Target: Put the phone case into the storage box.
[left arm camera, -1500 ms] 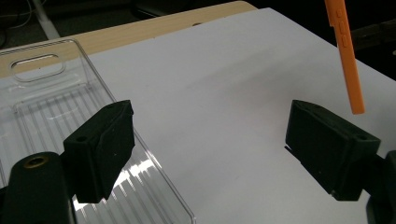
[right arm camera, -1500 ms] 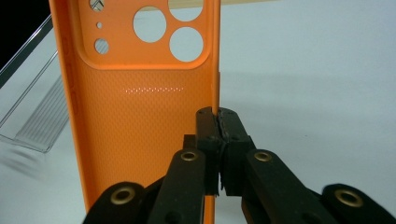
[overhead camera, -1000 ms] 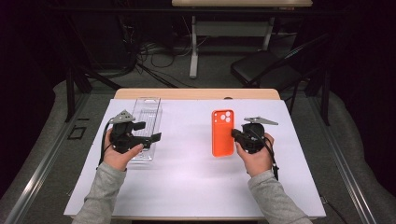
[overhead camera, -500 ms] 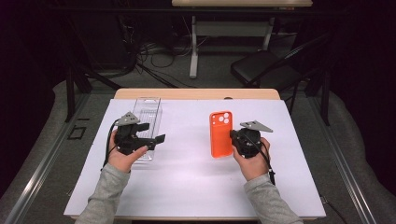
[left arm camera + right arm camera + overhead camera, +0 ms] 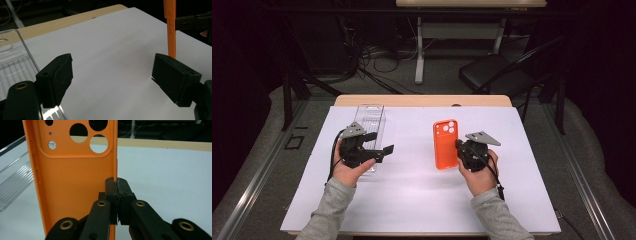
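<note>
Orange phone case (image 5: 445, 144), pinched by its edge in the closed right tongs (image 5: 116, 185), has been tipped from lying flat to standing on the white-covered worktop (image 5: 412, 190). Left tongs (image 5: 112, 75) gape empty beside a clear plastic tray (image 5: 369, 117). Behind, a dark room holds cables and a chair (image 5: 497, 75).

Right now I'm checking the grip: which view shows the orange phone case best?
The right gripper view: the orange phone case is close, its edge pinched by the right gripper. The high view shows it whole but small; the left gripper view, edge-on.
</note>
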`<state>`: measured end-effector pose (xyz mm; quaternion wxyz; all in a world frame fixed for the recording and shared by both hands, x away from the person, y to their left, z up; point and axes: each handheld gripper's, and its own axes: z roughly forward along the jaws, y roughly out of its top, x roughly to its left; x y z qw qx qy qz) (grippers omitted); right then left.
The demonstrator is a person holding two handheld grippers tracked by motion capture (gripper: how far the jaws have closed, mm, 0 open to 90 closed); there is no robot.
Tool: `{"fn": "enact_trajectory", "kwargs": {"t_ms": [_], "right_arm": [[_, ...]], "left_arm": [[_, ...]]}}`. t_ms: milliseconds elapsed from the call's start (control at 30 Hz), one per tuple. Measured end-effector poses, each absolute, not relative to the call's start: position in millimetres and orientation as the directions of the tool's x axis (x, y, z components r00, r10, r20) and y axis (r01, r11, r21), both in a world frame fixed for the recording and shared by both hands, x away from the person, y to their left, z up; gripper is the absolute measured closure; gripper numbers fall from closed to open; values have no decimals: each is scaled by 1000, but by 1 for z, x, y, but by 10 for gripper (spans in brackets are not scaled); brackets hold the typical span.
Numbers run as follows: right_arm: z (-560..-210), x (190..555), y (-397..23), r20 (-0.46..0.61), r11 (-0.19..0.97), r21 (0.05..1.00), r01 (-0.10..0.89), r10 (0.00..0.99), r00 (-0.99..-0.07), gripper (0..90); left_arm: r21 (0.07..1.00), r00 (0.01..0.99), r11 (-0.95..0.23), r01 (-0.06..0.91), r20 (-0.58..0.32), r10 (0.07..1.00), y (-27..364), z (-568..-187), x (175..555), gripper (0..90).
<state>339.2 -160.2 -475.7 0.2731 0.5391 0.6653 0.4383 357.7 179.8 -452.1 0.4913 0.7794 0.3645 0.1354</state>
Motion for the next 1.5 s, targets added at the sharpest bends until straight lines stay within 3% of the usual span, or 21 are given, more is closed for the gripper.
{"fn": "enact_trajectory", "kwargs": {"t_ms": [533, 833, 1033, 1500], "right_arm": [[-475, 327, -144, 72, 74, 895, 440, 949, -306, 888], [-473, 324, -139, 79, 72, 900, 429, 943, -322, 888], [-471, 323, -135, 90, 64, 901, 429, 940, -328, 888], [-462, 323, -119, 105, 58, 911, 409, 925, -366, 888]], "left_arm": [[887, 757, -236, 396, -169, 632, 149, -451, 341, 212], [900, 785, -227, 373, -175, 594, 133, -452, 331, 309], [900, 785, -179, 397, -231, 575, 130, -454, 330, 362], [902, 762, -160, 402, -232, 605, 128, -455, 333, 419]]}}
